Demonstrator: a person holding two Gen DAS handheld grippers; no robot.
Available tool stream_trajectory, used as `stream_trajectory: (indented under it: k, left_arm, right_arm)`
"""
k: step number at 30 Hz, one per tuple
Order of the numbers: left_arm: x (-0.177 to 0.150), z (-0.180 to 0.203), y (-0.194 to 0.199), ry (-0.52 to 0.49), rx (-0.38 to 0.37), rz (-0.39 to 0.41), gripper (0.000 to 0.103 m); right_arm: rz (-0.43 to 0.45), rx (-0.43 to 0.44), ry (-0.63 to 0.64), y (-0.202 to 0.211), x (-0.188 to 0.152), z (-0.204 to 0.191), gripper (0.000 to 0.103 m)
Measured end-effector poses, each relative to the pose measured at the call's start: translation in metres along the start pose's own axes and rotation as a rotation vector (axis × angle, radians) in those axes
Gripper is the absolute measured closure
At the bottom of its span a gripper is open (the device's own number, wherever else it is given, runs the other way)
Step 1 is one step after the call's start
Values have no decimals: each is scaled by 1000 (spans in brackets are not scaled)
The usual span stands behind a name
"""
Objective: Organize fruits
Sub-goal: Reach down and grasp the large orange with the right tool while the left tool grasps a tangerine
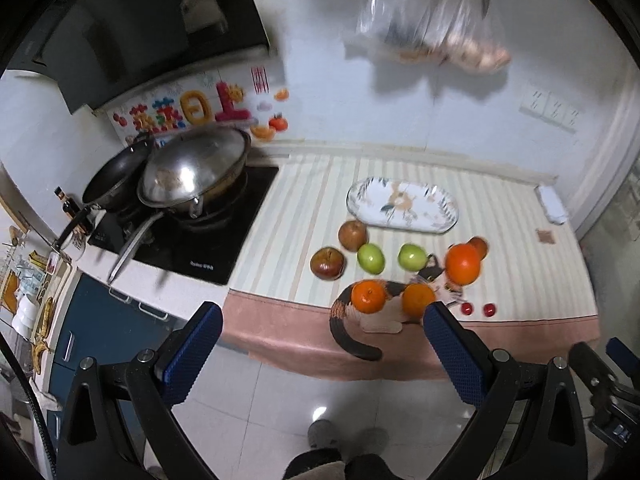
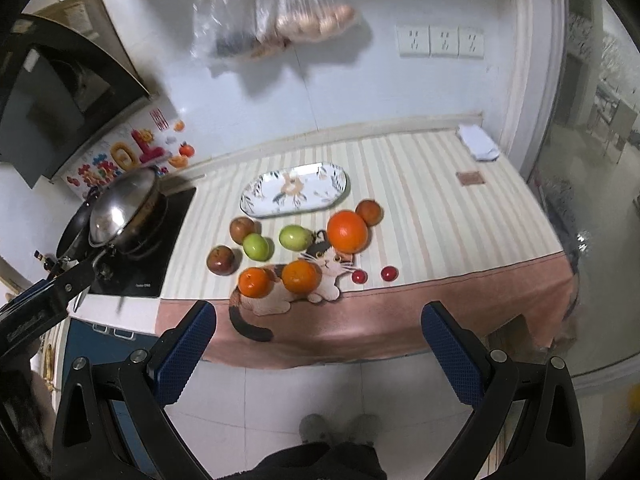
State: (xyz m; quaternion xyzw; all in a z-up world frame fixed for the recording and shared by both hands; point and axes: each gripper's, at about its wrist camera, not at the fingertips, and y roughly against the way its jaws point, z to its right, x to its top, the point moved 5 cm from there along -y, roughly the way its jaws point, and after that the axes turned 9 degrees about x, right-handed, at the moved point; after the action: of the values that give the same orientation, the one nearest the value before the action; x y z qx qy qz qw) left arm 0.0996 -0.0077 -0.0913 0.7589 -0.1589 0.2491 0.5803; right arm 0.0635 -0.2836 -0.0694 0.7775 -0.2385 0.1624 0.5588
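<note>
Fruit lies on a striped cloth [image 2: 440,200] in front of an empty oval patterned plate [image 1: 402,205] [image 2: 294,189]. There are two green apples [image 2: 256,246], two brown-red apples [image 2: 220,260], a big orange [image 2: 347,231] [image 1: 463,263], two smaller oranges [image 2: 301,277] [image 1: 368,297], a dark orange fruit [image 2: 368,212] and two cherry tomatoes [image 2: 389,273]. My left gripper [image 1: 322,320] is open and empty, back from the counter edge. My right gripper [image 2: 318,318] is open and empty, also short of the counter.
A stove [image 1: 192,240] with a lidded wok [image 1: 196,168] and a frying pan stands left of the cloth. A plastic bag [image 2: 280,12] hangs on the wall above. A folded white cloth [image 2: 478,142] lies at the back right. A glass door is at the right.
</note>
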Motion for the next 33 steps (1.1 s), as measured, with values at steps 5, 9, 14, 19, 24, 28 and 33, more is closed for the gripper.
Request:
stream_trajectory:
  k: [5, 9, 14, 19, 24, 28, 33]
  left_arm:
    - [4, 23, -68, -31, -12, -147, 0]
    - [0, 41, -128, -52, -48, -282, 0]
    - [-8, 61, -198, -81, -114, -423, 2]
    - [-16, 81, -261, -73, -201, -568, 10]
    - [-27, 104, -303, -102, -259, -663, 15]
    - [-32, 115, -324, -121, -259, -692, 15]
    - [-37, 123, -339, -105, -268, -724, 26]
  right_arm:
    - [-64, -8, 3, -55, 11, 20, 0]
    - [-116, -19, -16, -100, 24, 33, 0]
    - [-160, -53, -44, -156, 45, 48, 0]
    - [-223, -98, -104, -207, 60, 65, 0]
    - [-292, -131, -153, -257, 69, 82, 0]
    - [-319, -144, -183, -289, 78, 95, 0]
    - [-381, -158, -197, -332, 86, 112, 0]
